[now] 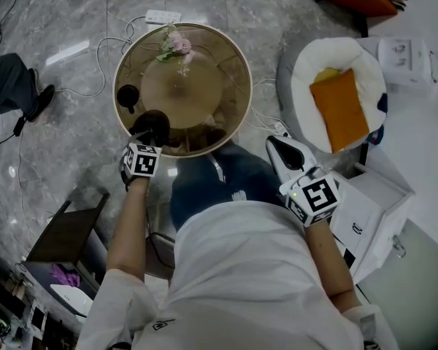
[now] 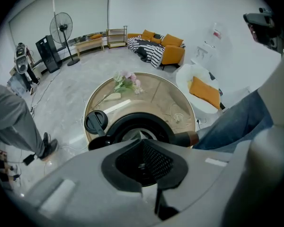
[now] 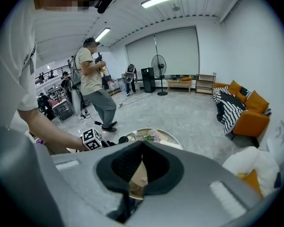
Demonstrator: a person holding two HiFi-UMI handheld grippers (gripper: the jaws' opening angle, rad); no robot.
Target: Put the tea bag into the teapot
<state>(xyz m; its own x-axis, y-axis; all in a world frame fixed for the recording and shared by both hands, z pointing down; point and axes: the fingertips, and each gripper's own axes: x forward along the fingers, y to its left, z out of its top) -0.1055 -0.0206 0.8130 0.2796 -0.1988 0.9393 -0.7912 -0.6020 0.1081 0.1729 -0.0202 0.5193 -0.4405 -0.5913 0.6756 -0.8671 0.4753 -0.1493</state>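
Round amber glass worktop, black teapot stood open on it, round black lid just beside, left gripper clenched empty above teapot, right gripper grasped tan paper tea bag, apart from teapot.

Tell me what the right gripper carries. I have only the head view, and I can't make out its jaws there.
Observer: In the right gripper view, the right gripper is shut on a tan tea bag.
Operator: Report whether the teapot is open.
Observer: The left gripper view shows the teapot open, with its lid lying on the table beside it.
Operator: Give me the left jaws.
Observer: The left gripper is shut just above the teapot's mouth, with nothing plainly between its jaws.
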